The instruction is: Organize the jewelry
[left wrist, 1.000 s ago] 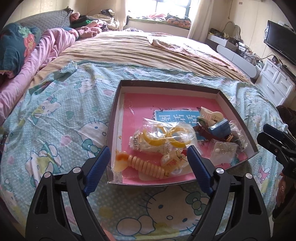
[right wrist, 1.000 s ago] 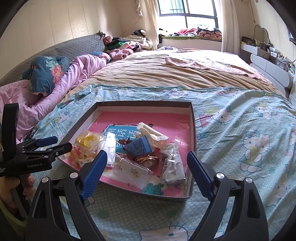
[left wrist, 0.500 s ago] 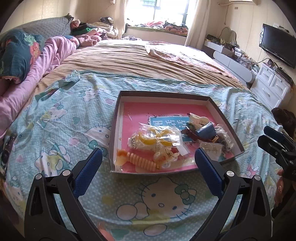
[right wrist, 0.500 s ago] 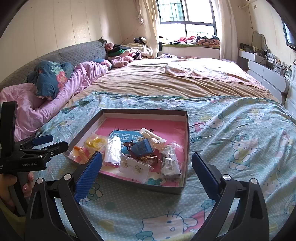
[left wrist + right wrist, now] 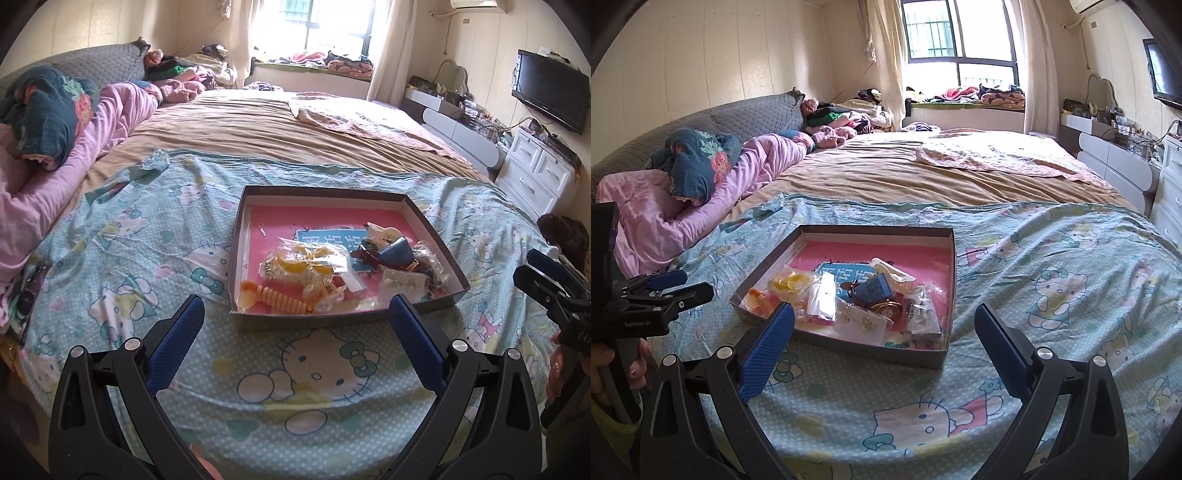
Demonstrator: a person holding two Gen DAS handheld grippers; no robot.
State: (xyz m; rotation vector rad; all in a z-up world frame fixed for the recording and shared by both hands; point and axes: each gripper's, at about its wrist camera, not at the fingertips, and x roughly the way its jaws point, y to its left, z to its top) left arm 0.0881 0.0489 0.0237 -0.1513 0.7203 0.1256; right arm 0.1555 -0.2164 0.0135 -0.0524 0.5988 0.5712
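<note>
A shallow dark box with a pink floor (image 5: 325,216) (image 5: 875,254) lies on the bed. It holds bagged jewelry: a bag of yellow rings (image 5: 308,260) (image 5: 792,282), an orange ribbed hair clip (image 5: 275,295), a blue pouch (image 5: 397,253) (image 5: 875,290), an earring card (image 5: 402,284) (image 5: 862,321) and a gold round piece (image 5: 888,308). My left gripper (image 5: 295,332) is open and empty, short of the box's near wall. My right gripper (image 5: 884,334) is open and empty above the box's near edge. Each gripper shows in the other's view, the right (image 5: 554,291) and the left (image 5: 661,295).
The box sits on a light blue Hello Kitty sheet (image 5: 129,258). A pink quilt and dark pillow (image 5: 55,118) lie at the left. A tan blanket (image 5: 277,129) covers the far bed. White drawers (image 5: 535,177) and a wall TV (image 5: 550,94) stand at the right.
Both grippers have drawn back and up from the box, so it looks smaller and farther. Both stay open and empty. The items in the box have not moved.
</note>
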